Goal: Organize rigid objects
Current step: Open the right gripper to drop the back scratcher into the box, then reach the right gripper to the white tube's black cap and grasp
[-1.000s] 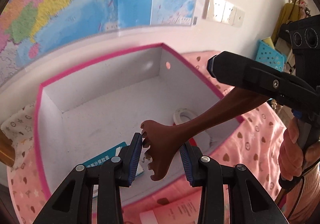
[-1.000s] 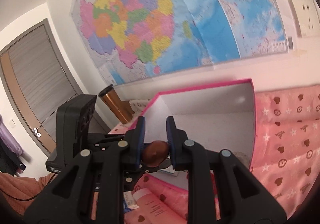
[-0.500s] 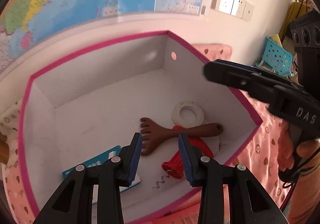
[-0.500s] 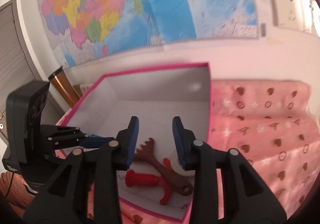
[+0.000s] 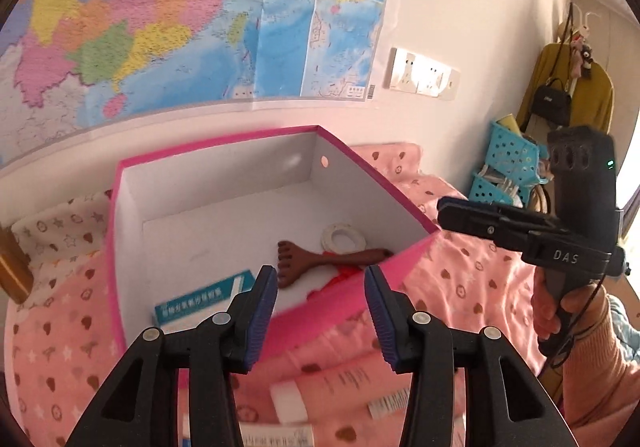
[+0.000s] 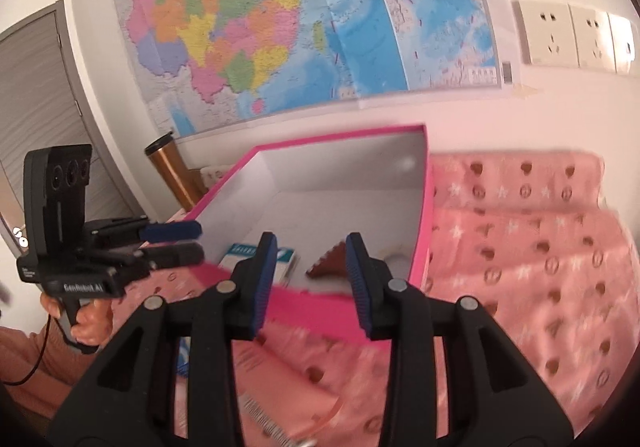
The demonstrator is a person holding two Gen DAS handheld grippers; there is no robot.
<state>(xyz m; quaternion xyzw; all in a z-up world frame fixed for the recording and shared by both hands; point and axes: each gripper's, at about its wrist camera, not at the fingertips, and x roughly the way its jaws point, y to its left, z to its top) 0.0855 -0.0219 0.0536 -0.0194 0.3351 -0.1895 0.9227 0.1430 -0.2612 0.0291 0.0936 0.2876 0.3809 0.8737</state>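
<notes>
Pink-rimmed storage box, white inside, on a pink patterned cloth below a wall map. Contents, on the box floor: brown wooden back scratcher, claw end toward the box centre, handle toward the right wall; white tape roll just behind its handle; red item under the handle, mostly hidden by the near wall; blue-and-white carton at the near left corner.

Left gripper: jaws spread apart, nothing between them, above the box's near wall.

Right gripper: jaws spread apart, holding nothing, also over the near rim.

Outside the box, near side: pink tube lying on the cloth. Copper-coloured tumbler beside the box's left corner
</notes>
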